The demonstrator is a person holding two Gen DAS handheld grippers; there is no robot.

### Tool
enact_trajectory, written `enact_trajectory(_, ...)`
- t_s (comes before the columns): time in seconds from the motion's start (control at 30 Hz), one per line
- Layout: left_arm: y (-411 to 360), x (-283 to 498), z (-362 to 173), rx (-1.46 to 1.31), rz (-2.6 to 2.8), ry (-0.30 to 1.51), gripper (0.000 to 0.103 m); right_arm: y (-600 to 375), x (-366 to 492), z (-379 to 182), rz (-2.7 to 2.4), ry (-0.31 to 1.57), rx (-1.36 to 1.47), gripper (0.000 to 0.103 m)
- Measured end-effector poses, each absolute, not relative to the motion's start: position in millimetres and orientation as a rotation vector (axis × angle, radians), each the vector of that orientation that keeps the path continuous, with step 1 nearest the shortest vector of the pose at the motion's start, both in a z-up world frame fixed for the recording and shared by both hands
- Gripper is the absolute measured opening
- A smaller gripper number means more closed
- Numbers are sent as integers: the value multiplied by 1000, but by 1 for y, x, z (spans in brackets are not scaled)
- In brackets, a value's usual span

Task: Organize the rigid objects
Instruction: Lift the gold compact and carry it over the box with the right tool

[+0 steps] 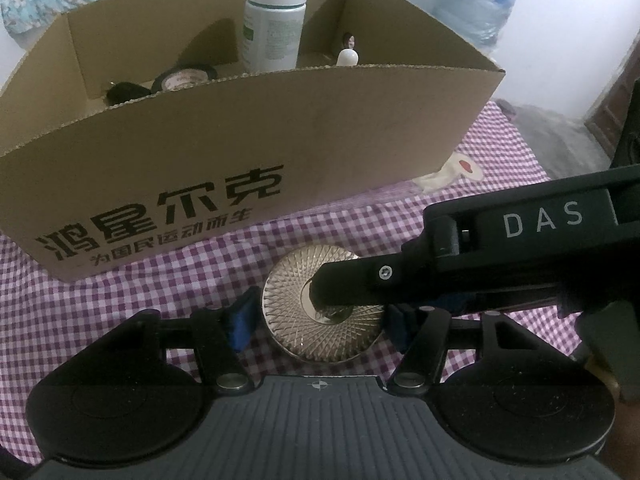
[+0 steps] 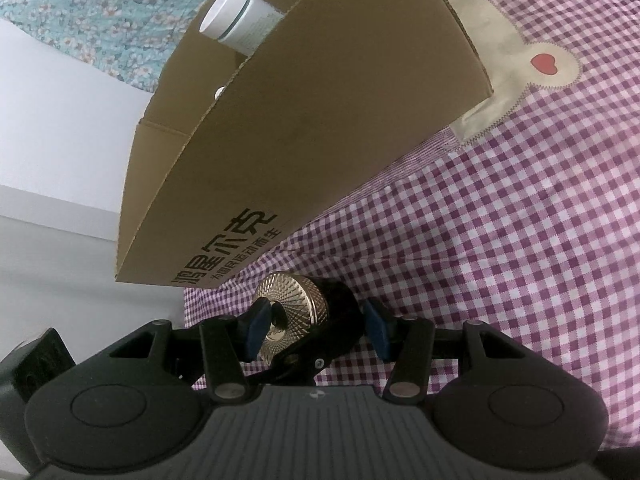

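Observation:
A round gold lid with a cut pattern (image 1: 322, 312) tops a black jar on the checked cloth, in front of a cardboard box (image 1: 224, 152). My left gripper (image 1: 320, 320) has its blue pads on both sides of the lid, closed on it. My right gripper reaches in from the right in the left wrist view, one finger (image 1: 352, 284) lying over the lid's centre. In the right wrist view the jar (image 2: 296, 312) lies between the right gripper's pads (image 2: 316, 328); the left pad (image 2: 256, 324) touches the lid, the right pad stands apart from the black body.
The box (image 2: 320, 120) holds a white bottle (image 1: 274, 28), a roll of black tape (image 1: 184, 78), a black object (image 1: 124, 90) and a small white item (image 1: 348, 56). The purple checked cloth (image 2: 500, 240) has a beige patch with red hearts (image 2: 532, 64).

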State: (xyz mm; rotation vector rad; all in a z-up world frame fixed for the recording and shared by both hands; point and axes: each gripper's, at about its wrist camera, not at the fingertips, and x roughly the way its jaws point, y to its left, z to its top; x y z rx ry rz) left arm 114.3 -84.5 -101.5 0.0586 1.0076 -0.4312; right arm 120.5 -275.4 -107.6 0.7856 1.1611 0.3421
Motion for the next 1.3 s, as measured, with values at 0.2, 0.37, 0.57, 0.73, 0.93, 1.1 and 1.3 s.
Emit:
enact_trajectory(0.2, -81, 112, -99, 51, -431, 998, 60, -274, 120, -105, 345, 1157, 776, 53)
enact_trajectory(0.37, -80, 107, -94, 40, -432, 986, 58, -271, 120, -102, 351, 1159, 771, 52)
enact_trajectory(0.57, -80, 95, -80, 40, -430, 948, 58, -265, 112, -89, 362, 1132, 743, 52)
enact_trajectory(0.73, -78, 79, -58, 43, -428, 894, 58, -261, 101, -69, 374, 1089, 732, 52)
enact_trajectory(0.93, -76, 70, -6, 34, -407, 776, 58, -262, 96, -16, 426, 993, 688, 52)
enact_trajectory(1.1, -80, 91, 41, 24, -392, 676, 58, -261, 118, 39, 480, 891, 620, 52)
enact_trajectory(1.3, -96, 146, 59, 11, -392, 665, 58, -270, 173, 73, 500, 853, 569, 52)
